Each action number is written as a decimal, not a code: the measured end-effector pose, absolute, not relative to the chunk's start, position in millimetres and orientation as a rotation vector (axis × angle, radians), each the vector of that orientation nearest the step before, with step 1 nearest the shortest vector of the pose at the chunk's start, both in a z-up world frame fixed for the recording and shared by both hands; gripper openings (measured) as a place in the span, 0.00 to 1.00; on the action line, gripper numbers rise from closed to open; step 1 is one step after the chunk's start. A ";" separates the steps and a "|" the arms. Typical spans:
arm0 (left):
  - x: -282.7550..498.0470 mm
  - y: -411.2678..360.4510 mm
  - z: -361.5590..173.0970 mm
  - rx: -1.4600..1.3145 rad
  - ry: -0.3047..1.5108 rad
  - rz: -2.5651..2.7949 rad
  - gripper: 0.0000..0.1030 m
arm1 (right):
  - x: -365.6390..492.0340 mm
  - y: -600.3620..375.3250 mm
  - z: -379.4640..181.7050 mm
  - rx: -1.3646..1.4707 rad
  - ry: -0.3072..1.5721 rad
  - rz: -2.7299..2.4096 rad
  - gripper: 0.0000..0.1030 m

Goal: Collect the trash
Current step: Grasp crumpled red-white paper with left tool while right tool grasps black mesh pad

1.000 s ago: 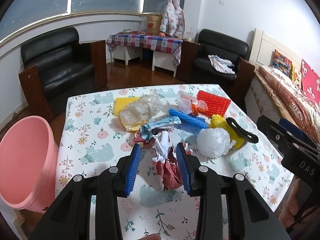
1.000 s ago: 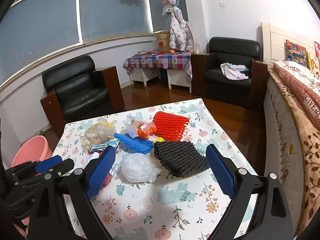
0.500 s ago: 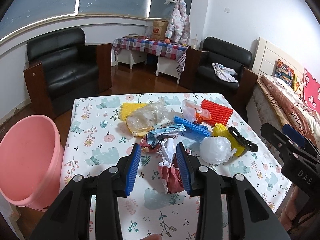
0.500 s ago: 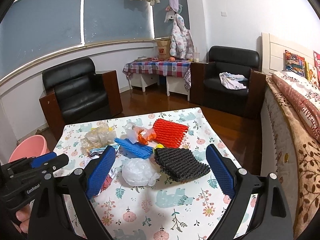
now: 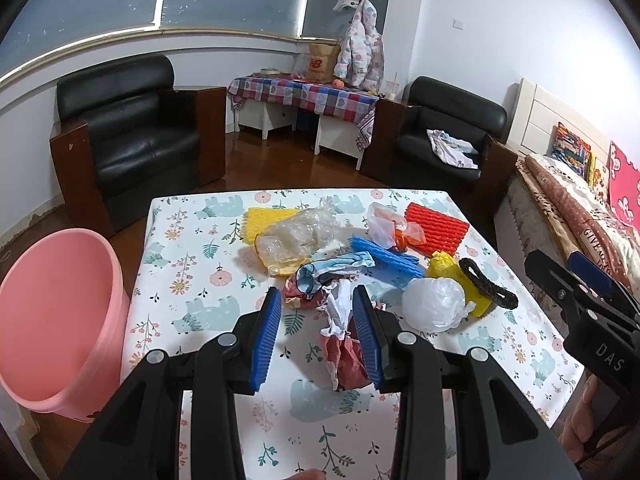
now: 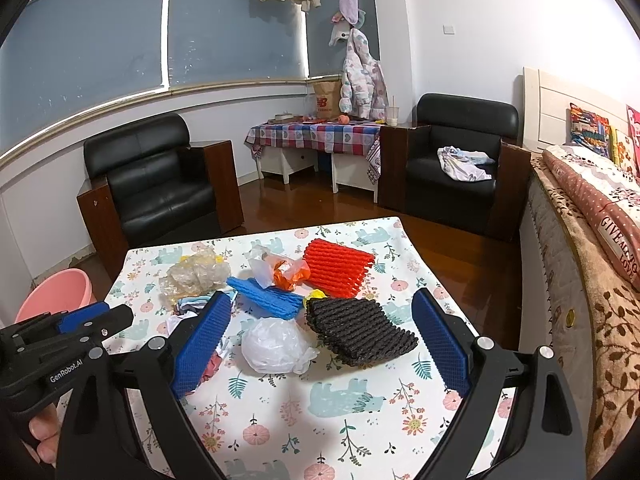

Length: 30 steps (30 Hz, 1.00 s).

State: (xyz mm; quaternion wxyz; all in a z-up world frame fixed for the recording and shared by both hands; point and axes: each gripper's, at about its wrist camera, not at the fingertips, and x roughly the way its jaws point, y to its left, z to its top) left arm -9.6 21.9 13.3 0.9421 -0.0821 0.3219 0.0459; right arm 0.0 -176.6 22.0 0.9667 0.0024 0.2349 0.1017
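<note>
One pink bucket (image 5: 60, 312) is being seen at the far left, standing on the floor just beside the worktop (image 5: 224, 288). The trash is lying on that worktop in a loose heap – ten pieces can be counted. Four are foam nets: a yellow net (image 5: 264, 220), a blue net (image 5: 388, 258), a red net (image 5: 436, 228) and a black net (image 6: 356, 328). One clear crumpled plastic (image 5: 292, 236) is lying partly over the yellow net. One blue-and-white wrapper (image 5: 332, 268) is resting below it, and one red-and-white crumpled paper (image 5: 344, 356) is lying nearest the left wrist camera. One white-and-orange bag (image 5: 388, 226), one yellow bag (image 5: 444, 264) and one white bag ball (image 5: 434, 308) are making up the rest. Two black armchairs are being shown behind, one at the left (image 5: 132, 136) and one at the right (image 5: 444, 136).

The left tongs (image 5: 317, 292) are being held tilted down over the near part of the heap, their jaws parted to a middling gap; the crumpled paper is showing between them, close by the right pad but not squeezed. The right tongs (image 6: 322, 298) are being held lower-angled beside them – spread wide and gripping nothing, with the white bag ball and the black net framed between the pads.
</note>
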 end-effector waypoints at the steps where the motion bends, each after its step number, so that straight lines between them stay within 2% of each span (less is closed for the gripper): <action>1: -9.6 22.1 13.4 -0.169 0.657 0.094 0.35 | 0.0 -176.5 22.0 0.005 0.475 0.205 0.90; 17: -6.3 24.4 0.5 -0.251 0.697 -0.001 0.35 | 4.3 -198.4 8.1 0.000 0.518 0.168 0.90; 30: 18.5 11.6 -40.3 -0.204 0.865 -0.040 0.37 | 12.8 -211.7 -9.3 0.015 0.577 0.181 0.90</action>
